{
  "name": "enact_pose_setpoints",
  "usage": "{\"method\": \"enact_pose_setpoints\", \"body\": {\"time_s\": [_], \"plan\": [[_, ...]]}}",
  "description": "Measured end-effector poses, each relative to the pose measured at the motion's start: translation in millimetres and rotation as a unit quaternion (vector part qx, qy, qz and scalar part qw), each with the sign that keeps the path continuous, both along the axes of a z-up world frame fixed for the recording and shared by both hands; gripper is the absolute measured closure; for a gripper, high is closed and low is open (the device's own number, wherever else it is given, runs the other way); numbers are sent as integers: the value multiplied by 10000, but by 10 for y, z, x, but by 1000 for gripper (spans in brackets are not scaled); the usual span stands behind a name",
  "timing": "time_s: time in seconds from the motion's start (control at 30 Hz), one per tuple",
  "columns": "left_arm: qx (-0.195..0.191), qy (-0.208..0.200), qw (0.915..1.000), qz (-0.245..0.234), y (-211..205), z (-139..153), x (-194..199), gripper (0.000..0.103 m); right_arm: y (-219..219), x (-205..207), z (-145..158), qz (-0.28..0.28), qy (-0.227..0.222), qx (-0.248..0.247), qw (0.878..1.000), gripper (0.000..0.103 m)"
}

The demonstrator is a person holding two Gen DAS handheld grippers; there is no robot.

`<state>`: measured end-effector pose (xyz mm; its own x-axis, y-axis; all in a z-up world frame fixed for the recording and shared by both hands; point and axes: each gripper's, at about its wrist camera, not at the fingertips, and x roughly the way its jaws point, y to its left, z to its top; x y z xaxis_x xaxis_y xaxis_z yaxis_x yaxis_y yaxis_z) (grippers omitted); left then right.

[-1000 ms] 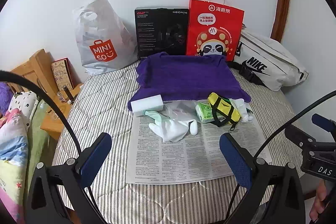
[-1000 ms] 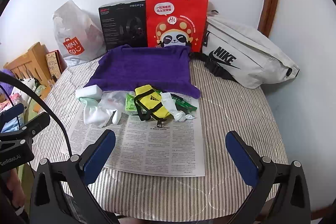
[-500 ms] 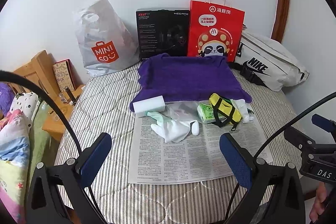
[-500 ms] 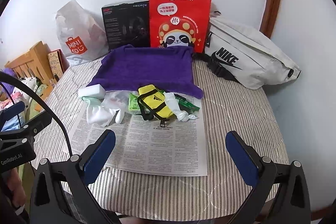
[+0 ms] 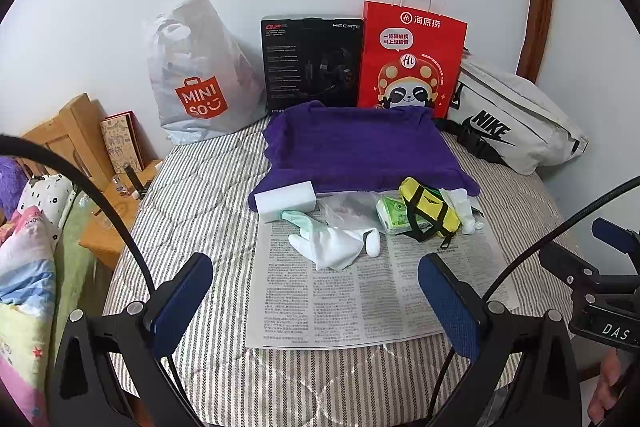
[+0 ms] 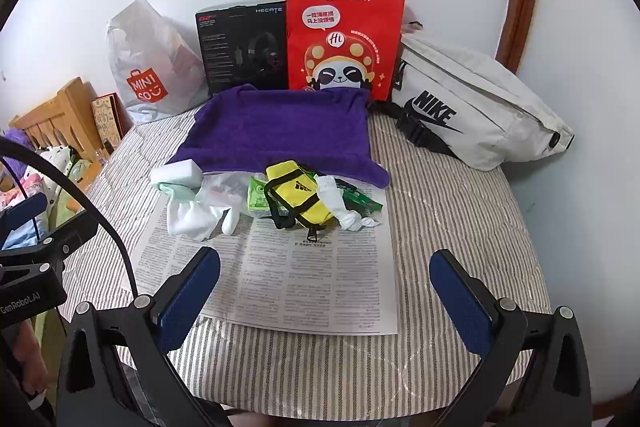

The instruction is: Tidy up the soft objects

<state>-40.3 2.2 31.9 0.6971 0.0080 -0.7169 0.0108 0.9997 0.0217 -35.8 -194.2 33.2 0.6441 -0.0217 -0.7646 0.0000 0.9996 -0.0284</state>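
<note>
A purple towel [image 5: 360, 151] [image 6: 280, 127] lies spread on the striped table. In front of it, along the far edge of a newspaper [image 5: 360, 291] [image 6: 288, 279], lie a white sponge block [image 5: 285, 200] [image 6: 176, 174], a white glove [image 5: 332, 243] [image 6: 196, 219], a green tissue pack [image 5: 390, 214] [image 6: 257, 201], a yellow pouch with black straps [image 5: 428, 213] [image 6: 298, 197] and a knotted white cloth [image 5: 464, 209] [image 6: 340, 203]. My left gripper [image 5: 316, 299] and my right gripper [image 6: 324, 291] are both open and empty, held over the newspaper's near part.
Against the wall stand a white Miniso bag [image 5: 196, 79], a black headset box [image 5: 312, 63], a red paper bag [image 5: 412, 59] and a white Nike bag [image 5: 516, 119]. A wooden stand [image 5: 108, 211] and bedding are to the left. The table edge is near.
Both grippers have drifted slightly; the objects sit a little lower and nearer in both views. Nothing on the table has moved.
</note>
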Motion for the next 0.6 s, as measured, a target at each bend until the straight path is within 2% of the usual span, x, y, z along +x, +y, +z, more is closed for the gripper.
{"method": "enact_pose_setpoints", "body": {"time_s": [0.6], "plan": [[-27, -3, 9999, -99, -42, -59, 45, 0, 4, 63, -64, 9, 35, 75, 10000, 0]]}}
